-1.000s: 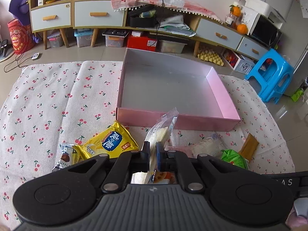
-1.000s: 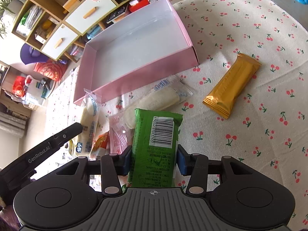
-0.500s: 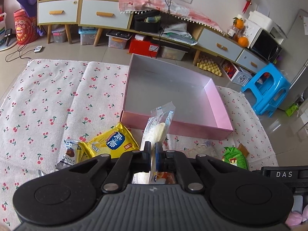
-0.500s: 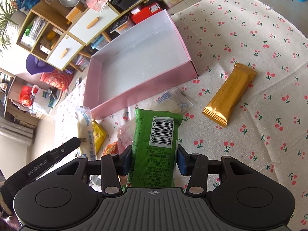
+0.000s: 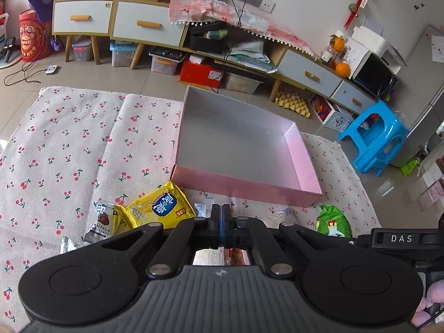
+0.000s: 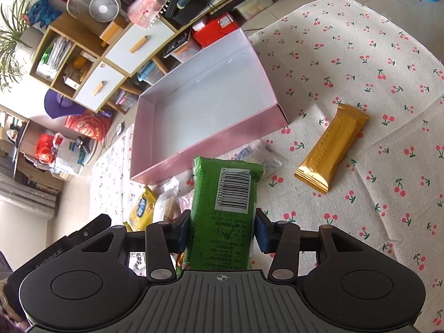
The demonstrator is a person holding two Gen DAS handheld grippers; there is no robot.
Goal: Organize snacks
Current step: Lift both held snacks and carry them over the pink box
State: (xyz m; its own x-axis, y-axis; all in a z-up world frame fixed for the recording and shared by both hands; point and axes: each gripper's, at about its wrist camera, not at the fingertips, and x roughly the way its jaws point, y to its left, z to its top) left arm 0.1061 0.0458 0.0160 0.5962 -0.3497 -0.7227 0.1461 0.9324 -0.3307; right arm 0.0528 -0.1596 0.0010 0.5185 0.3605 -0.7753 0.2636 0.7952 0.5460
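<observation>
Green snack pack (image 6: 222, 211) held in the right gripper (image 6: 222, 233); left gripper (image 5: 221, 222) closed with nothing between its jaws.

The green pack stands between the right jaws, barcode side up, pads pressing on both long edges, its far end just short of the pink box (image 6: 211, 144). Box open-topped, nothing inside, on the cherry-print cloth (image 6: 360, 63). Gold bar (image 6: 331, 149) lies flat on the cloth right of the box, apart from it. Clear-wrapped snack (image 6: 260, 156) just beyond the green pack, near the box's front wall. Left jaws pressed together, pointing at the same front wall. Yellow packet (image 5: 159, 211) and a chocolate packet (image 5: 104, 220) lie touching, left of those jaws. Blue stool (image 5: 374, 136) on the floor, well apart.
</observation>
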